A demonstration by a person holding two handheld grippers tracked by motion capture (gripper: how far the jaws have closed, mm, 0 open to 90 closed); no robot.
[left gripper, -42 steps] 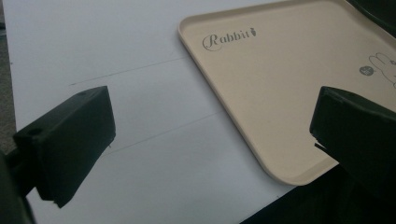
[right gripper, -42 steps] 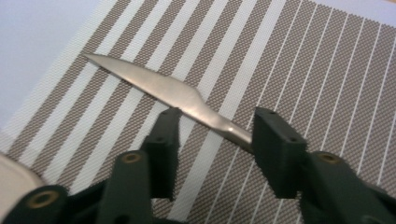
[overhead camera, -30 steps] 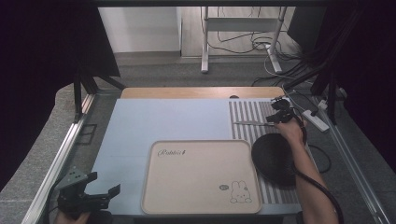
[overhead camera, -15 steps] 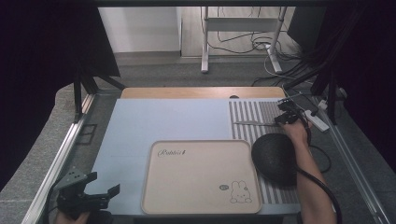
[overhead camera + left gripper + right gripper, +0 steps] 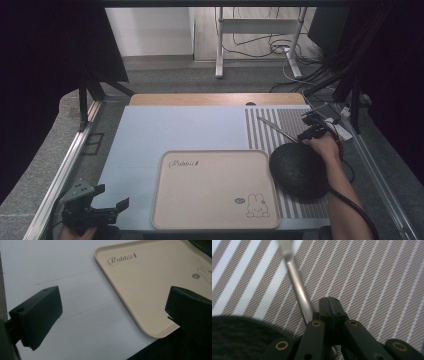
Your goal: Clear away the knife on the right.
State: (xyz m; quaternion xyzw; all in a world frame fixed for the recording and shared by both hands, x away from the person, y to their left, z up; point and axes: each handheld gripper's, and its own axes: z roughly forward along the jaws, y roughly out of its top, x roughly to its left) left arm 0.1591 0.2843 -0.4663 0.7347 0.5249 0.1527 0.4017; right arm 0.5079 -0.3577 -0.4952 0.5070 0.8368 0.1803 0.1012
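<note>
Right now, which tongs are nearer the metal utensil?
Right. The right tongs are shut right beside the utensil on the striped mat; the left tongs sit at the table's opposite near corner.

two grippers are in play: the left gripper [image 5: 111, 207] near the table's front corner and the right gripper [image 5: 311, 129] over on the striped side. one cream tray [image 5: 215, 220] with a rabbit printed on it. one dark round bowl [image 5: 297, 170]. one metal utensil [image 5: 277, 129] lying on one striped mat [image 5: 260, 130]. one pale blue mat [image 5: 175, 125] under the tray.
</note>
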